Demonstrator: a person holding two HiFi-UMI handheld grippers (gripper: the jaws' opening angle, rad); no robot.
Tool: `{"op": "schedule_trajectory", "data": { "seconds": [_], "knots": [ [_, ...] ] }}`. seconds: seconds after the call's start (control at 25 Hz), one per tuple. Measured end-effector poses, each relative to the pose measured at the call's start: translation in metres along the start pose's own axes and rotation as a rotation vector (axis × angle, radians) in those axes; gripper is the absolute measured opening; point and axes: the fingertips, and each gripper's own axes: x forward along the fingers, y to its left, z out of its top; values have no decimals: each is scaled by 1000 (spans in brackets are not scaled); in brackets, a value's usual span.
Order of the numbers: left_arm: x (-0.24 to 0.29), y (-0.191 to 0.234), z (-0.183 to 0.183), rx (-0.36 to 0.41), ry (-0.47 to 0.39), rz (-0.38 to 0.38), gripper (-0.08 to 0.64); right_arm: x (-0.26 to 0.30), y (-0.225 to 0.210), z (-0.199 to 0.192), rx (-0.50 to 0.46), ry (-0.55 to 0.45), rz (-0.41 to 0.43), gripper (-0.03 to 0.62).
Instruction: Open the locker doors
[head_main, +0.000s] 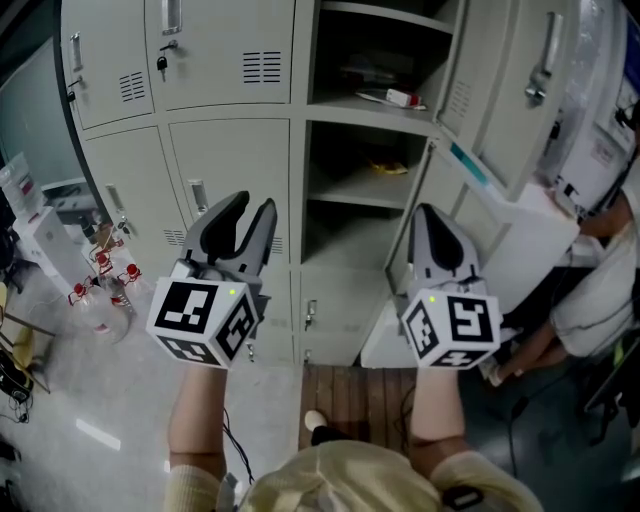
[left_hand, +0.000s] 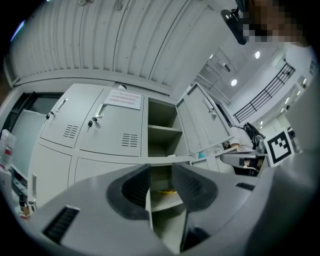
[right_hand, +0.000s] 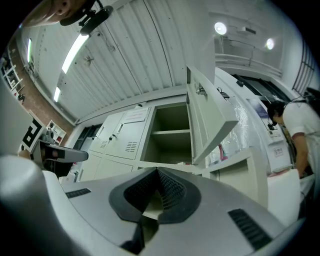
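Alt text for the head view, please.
Two handheld tools face grey lockers: left tool open, right tool shut, both empty. One column's upper doors stand open, showing shelves; lockers left of it are closed.

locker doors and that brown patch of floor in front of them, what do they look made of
Locker doors: most likely thin sheet steel, painted pale grey with a dull sheen. The punched vent slots and the thin edge of the open door suggest it.
Brown floor patch: looks like wooden slats, going by the parallel boards, though it could be a wood-look material.
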Motion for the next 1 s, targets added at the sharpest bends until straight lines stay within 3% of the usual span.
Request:
{"op": "schedule_trajectory", "data": {
  "seconds": [1.0],
  "knots": [
    [8, -7, -21, -8, 43, -19, 137, -1, -4, -27, 21, 51, 5, 3]
  ]
}}
